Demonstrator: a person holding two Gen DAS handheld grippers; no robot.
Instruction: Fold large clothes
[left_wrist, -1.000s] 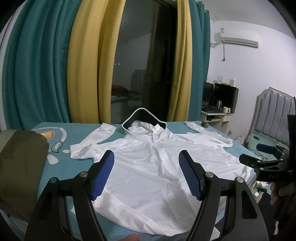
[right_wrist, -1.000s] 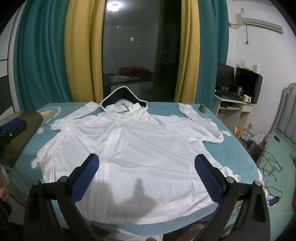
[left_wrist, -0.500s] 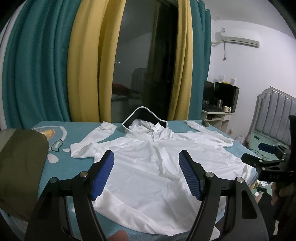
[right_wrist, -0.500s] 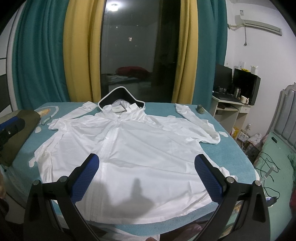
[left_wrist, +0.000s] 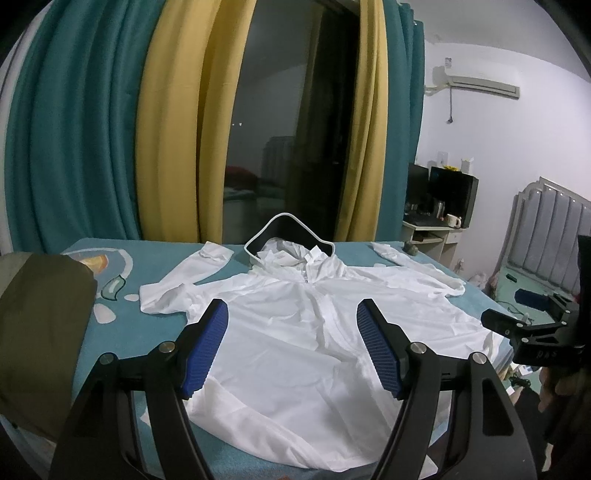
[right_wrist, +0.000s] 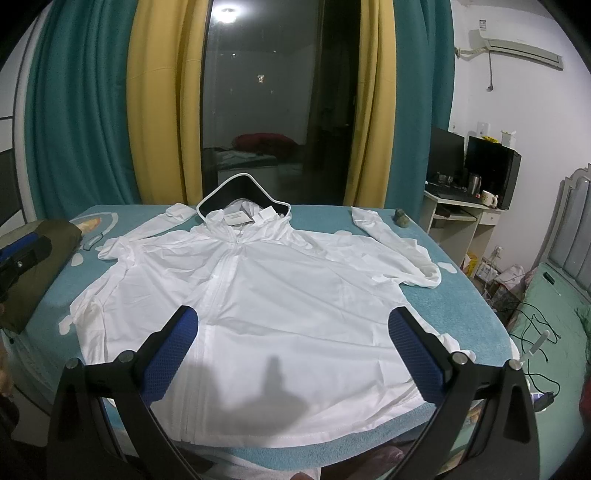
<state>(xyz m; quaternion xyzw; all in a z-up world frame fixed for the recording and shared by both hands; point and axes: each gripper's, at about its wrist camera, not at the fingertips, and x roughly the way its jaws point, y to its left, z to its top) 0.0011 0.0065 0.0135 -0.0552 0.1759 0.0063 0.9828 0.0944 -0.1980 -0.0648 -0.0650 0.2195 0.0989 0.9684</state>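
A large white hooded jacket (right_wrist: 288, 302) lies spread front-up on a teal-covered table (right_wrist: 458, 306), hood at the far edge, sleeves out to both sides; it also shows in the left wrist view (left_wrist: 295, 339). My left gripper (left_wrist: 291, 332) is open and empty, held above the jacket's near left part. My right gripper (right_wrist: 293, 338) is open and empty, above the jacket's hem. The right gripper also shows at the right edge of the left wrist view (left_wrist: 532, 325).
A folded olive-green garment (left_wrist: 37, 332) sits on the table's left end, also in the right wrist view (right_wrist: 33, 266). Teal and yellow curtains (right_wrist: 159, 110) and a dark glass door stand behind. A desk with monitors (right_wrist: 476, 177) and a bed (right_wrist: 554, 314) are to the right.
Both views have shifted only slightly; the right wrist view has moved a little closer to the jacket. Both grippers stay open and empty.
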